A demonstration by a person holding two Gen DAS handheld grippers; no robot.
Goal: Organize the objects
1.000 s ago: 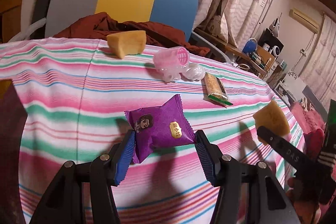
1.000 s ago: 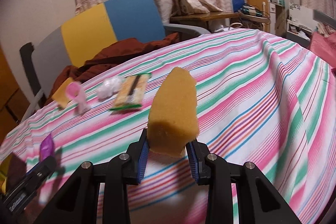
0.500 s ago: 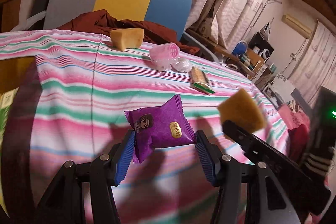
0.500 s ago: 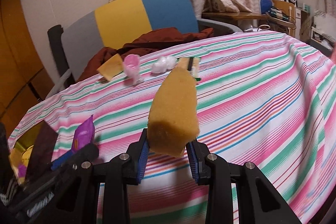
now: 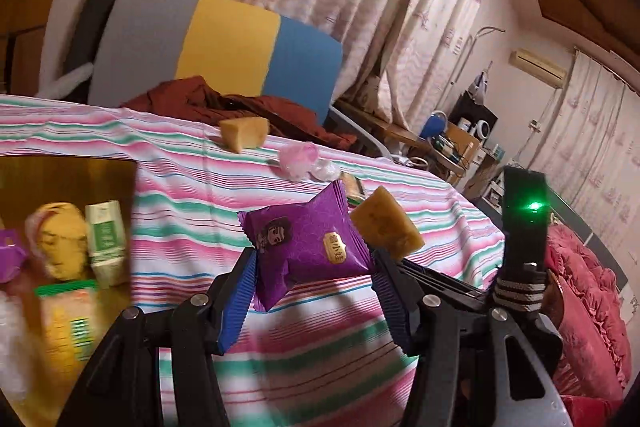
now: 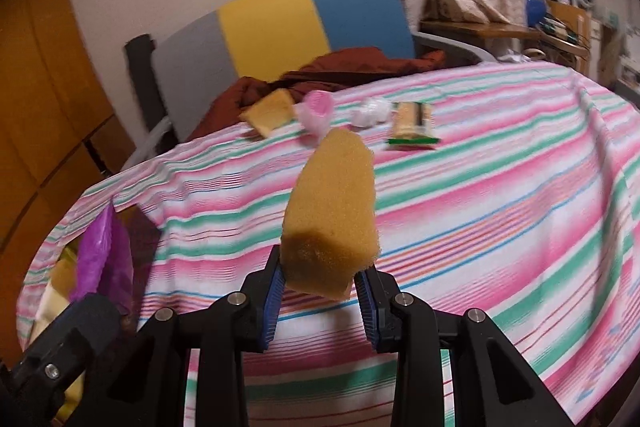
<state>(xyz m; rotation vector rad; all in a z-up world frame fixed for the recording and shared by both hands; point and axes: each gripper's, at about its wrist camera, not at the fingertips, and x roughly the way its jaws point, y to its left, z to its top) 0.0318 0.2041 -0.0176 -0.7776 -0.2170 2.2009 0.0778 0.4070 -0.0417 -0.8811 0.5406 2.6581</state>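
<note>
My left gripper (image 5: 312,267) is shut on a purple snack packet (image 5: 308,247) and holds it above the striped tablecloth (image 5: 200,195). My right gripper (image 6: 320,275) is shut on a yellow sponge wedge (image 6: 332,219), which also shows just right of the packet as the sponge wedge (image 5: 386,229) in the left wrist view. At the left sits a golden box (image 5: 68,183) that holds several snacks. In the right wrist view the purple packet (image 6: 102,255) hangs over that corner.
At the table's far edge lie another yellow sponge (image 6: 270,111), a pink cup (image 6: 316,111), a white wad (image 6: 372,111) and a cracker packet (image 6: 412,125). Behind stands a grey, yellow and blue chair (image 6: 280,23) with a rust-red garment (image 6: 340,67).
Both grippers have swung left across the table with their loads. The golden box has come into the left wrist view, and the right gripper now sits close beside the left.
</note>
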